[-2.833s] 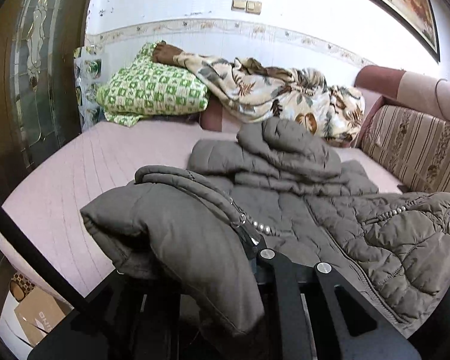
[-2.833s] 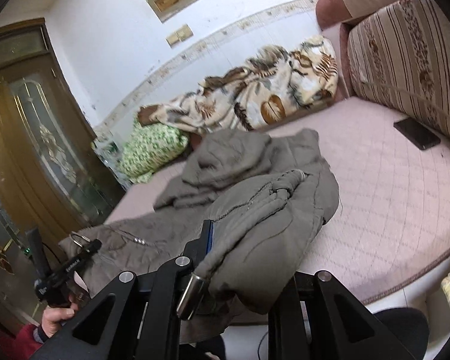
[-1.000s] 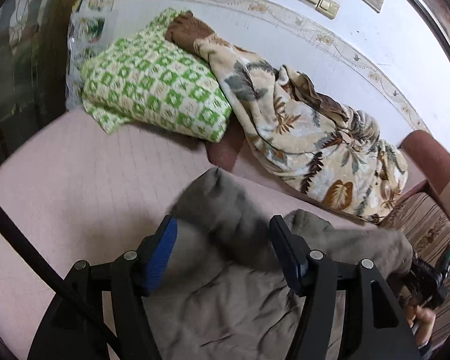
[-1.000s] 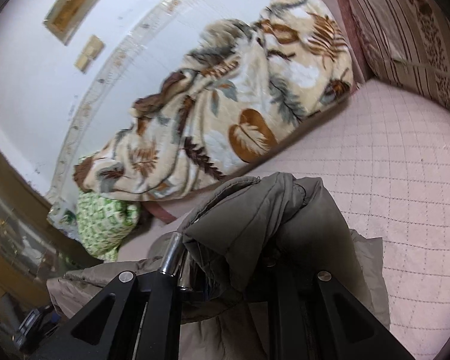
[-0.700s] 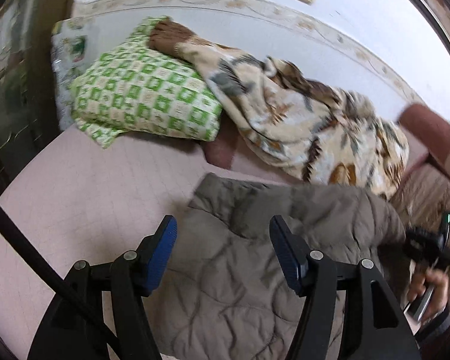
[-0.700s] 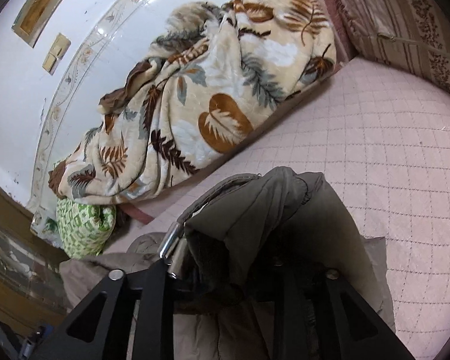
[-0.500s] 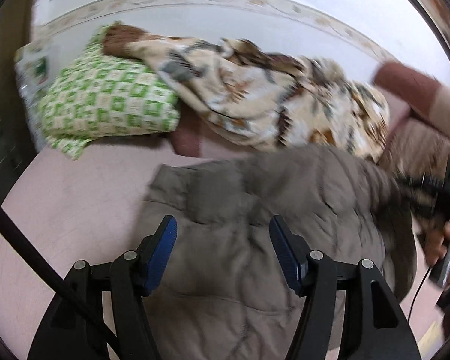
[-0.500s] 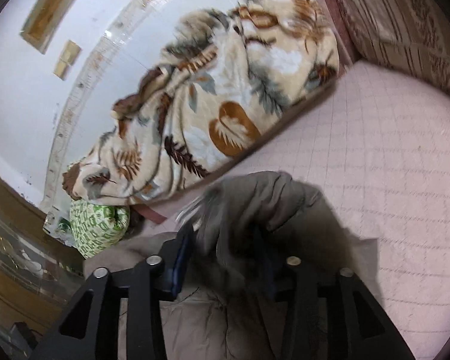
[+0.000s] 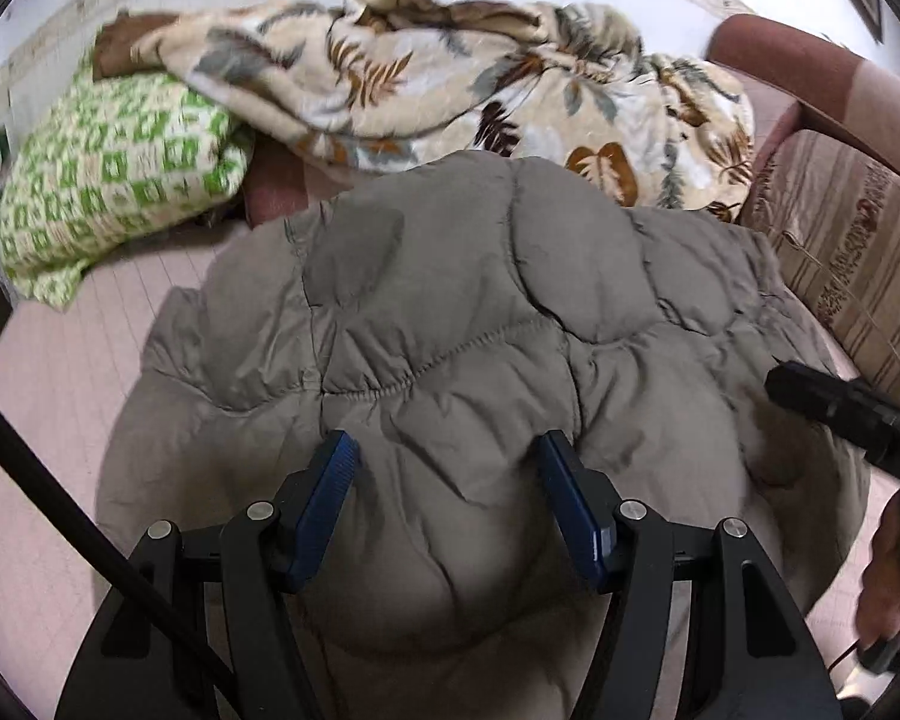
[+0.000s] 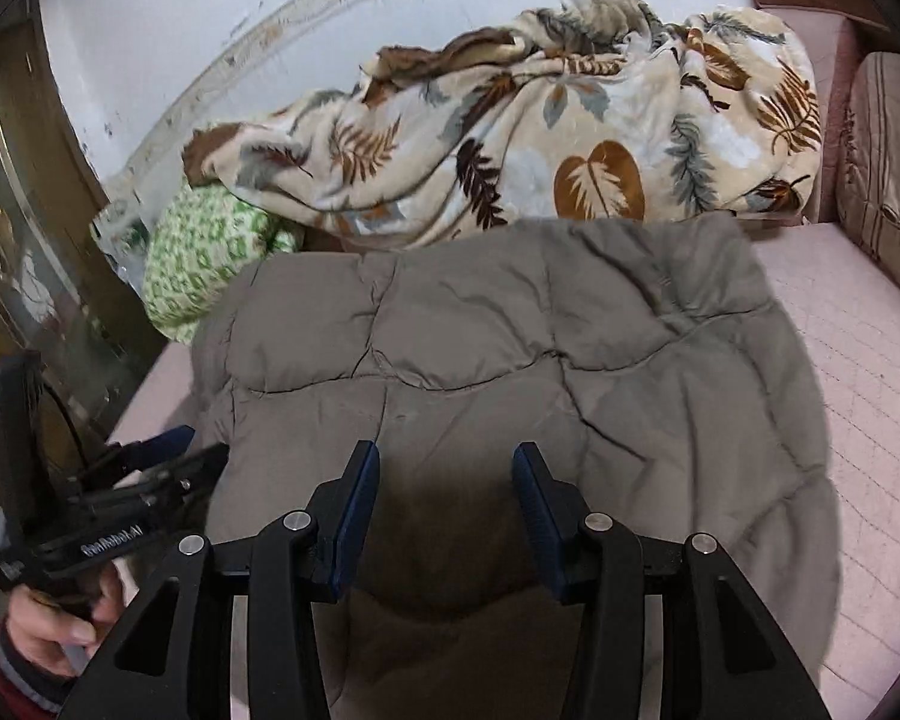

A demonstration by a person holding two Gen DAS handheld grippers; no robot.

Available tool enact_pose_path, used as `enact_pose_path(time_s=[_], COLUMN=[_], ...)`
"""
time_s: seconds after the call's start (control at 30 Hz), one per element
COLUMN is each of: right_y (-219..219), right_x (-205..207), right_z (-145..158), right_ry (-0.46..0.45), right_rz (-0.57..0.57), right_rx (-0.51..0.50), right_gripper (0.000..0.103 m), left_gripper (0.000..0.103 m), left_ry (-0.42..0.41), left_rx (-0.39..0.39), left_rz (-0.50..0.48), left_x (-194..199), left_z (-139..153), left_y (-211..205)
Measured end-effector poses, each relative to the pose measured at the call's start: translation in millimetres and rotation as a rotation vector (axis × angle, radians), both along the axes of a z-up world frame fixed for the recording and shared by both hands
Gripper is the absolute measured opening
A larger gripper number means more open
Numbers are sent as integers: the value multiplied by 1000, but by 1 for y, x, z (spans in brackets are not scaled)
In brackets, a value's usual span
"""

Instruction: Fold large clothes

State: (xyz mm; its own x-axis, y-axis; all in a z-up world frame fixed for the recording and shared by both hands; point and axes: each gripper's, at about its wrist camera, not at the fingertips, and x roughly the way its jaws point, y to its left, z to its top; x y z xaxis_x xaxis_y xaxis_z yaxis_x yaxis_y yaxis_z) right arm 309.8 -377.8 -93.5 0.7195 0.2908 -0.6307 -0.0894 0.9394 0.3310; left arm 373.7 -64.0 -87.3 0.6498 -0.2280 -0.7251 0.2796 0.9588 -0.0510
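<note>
Both grippers' fingers (image 9: 337, 463) now parted, the earlier-clenched jacket (image 10: 510, 354) released, folded flat on bed (image 10: 870, 396).

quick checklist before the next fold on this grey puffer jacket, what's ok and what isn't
1. Left tool free of fabric: ok, jaws apart, blue pads not pressing on the puffer jacket.
2. Right tool free of fabric: ok, jaws apart with nothing pinched.
3. Jacket folded into one compact block on the pink mattress: ok, quilted back faces up.
4. Sleeves and hood tucked under: cannot tell, the underside is hidden.
5. Room to the right of the jacket: ok, bare mattress there.
6. Far edge clear of the leaf-print blanket: cannot tell, the edge meets it in both views.
</note>
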Motion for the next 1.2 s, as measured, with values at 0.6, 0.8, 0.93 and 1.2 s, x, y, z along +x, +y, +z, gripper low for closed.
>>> enact_pose_path(time_s=[0.6,0.8,0.93,1.2], right_y=[2,-1,0,-16], right_x=[83,77,26,-78], right_z=[-68,-60,-26,-4], right_ry=[208,195,84,-27], right_rz=[-53,-73,-65,-108], right_rx=[-82,-70,-63,-137], right_gripper=[51,51,52,53], left_gripper=[82,83,82,82], left_ry=[146,126,30,-107], left_rx=[43,24,-18,27], left_rz=[48,90,98,208], left_x=[78,66,19,-79], left_z=[-57,-50,-27,-16], left_y=[-14,-11,3,69])
